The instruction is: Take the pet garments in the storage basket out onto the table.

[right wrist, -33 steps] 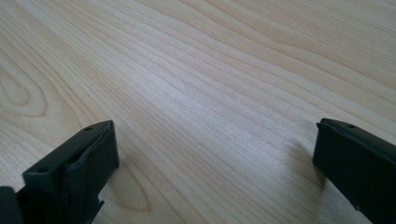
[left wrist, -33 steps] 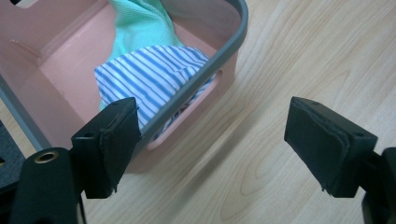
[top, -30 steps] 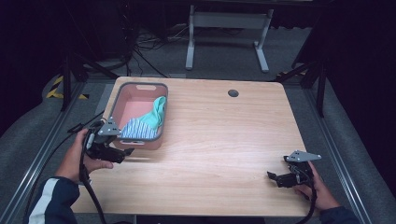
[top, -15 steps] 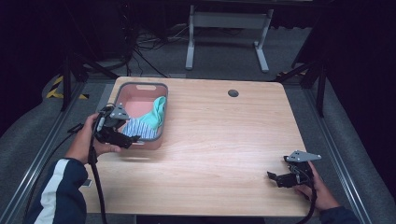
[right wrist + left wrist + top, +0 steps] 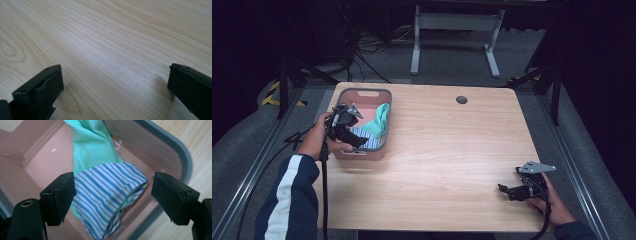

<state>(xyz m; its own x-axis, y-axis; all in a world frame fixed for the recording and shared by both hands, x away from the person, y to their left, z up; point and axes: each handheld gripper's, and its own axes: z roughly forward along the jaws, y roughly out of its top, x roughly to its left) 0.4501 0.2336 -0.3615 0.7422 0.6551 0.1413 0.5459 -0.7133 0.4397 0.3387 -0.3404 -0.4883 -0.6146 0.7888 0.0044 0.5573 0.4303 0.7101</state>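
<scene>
1. Your left tool hung over the pink basket at the bench's far left corner, pointing down into it from the basket's left side.
2. Its jaws stood wide, one on each side of the striped blue-and-white cloth as the left gripper view showed it. The left pad sat just at the cloth's edge (whether it touched I cannot tell), and the right pad stood clear of it with open air between.
3. The striped cloth lay bunched in the basket's near half, partly over a mint-green mesh cloth that ran up toward the far wall of the basket. In the high view the green cloth lay along the basket's right side.
4. The basket had a grey rim and a bare pink floor to the left of both cloths.
5. Your right tool rested low by the bench's near right corner, well apart from the basket, aimed left across the bench.
6. Its jaws stood wide with nothing between them (the right gripper view showed plain wood grain in the gap).
7. A small round grommet sat near the bench's far edge, right of the basket.
</scene>
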